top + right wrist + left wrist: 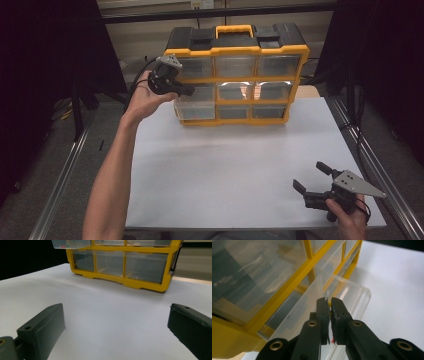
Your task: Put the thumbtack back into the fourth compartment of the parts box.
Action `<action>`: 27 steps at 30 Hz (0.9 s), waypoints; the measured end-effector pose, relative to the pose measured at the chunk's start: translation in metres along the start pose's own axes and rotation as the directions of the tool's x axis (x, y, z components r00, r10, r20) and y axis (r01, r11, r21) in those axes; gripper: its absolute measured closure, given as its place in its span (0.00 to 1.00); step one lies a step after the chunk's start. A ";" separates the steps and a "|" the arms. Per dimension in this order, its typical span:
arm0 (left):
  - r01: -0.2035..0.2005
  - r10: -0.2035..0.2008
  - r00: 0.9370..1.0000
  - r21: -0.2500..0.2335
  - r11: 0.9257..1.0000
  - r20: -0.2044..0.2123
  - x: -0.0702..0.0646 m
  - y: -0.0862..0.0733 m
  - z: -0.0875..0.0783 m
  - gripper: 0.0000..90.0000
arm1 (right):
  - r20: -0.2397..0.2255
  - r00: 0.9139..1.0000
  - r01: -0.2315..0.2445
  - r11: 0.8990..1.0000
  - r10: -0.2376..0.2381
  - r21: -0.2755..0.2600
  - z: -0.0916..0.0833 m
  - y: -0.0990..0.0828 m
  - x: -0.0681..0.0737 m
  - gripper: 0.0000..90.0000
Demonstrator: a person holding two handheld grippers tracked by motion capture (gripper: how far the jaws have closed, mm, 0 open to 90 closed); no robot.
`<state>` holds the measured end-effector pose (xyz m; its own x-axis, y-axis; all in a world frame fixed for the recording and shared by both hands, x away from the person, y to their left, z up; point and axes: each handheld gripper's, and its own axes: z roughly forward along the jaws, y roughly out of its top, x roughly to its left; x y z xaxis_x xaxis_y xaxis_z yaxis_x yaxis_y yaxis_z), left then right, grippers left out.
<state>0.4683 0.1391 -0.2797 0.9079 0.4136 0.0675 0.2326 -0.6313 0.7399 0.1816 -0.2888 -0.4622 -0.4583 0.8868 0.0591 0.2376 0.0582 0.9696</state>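
A yellow and black organizer (235, 50) with clear drawers stands at the back of the white table (230, 165). Its middle-left clear drawer (195, 106) is pulled partway out. My left gripper (187, 91) is at that drawer's front, held in a hand reaching in from the left. In the left gripper view the gripper (329, 301) is shut on the thin front lip of the drawer (352, 292). My right gripper (311, 176) rests low at the table's front right, open with nothing between its jaws. In the right gripper view the gripper (117, 308) faces the organizer (130, 282).
Small red and green bits (63, 246) lie inside the pulled-out drawer. Metal rails (370, 165) run along both sides of the table. Dark curtains hang at left and right. The person's left forearm (112, 170) lies over the table's left edge.
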 end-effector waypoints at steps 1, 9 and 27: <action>0.002 -0.002 1.000 0.002 1.000 0.004 0.000 0.000 0.001 0.95 | 0.005 1.000 -0.003 1.000 0.003 0.000 0.000 0.000 0.000 0.01; -0.017 0.016 1.000 0.094 0.995 0.017 0.009 -0.001 0.007 0.95 | -0.001 1.000 -0.002 1.000 0.002 0.004 0.000 0.000 0.001 0.01; -0.022 0.019 1.000 0.249 0.968 0.012 0.010 0.007 0.024 0.95 | -0.001 1.000 0.001 1.000 -0.001 0.003 0.000 0.000 0.000 0.01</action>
<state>0.4871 0.1230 -0.2905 0.9165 0.3933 0.0734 0.2924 -0.7837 0.5480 0.1814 -0.2893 -0.4624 -0.4598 0.8861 0.0586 0.2398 0.0604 0.9689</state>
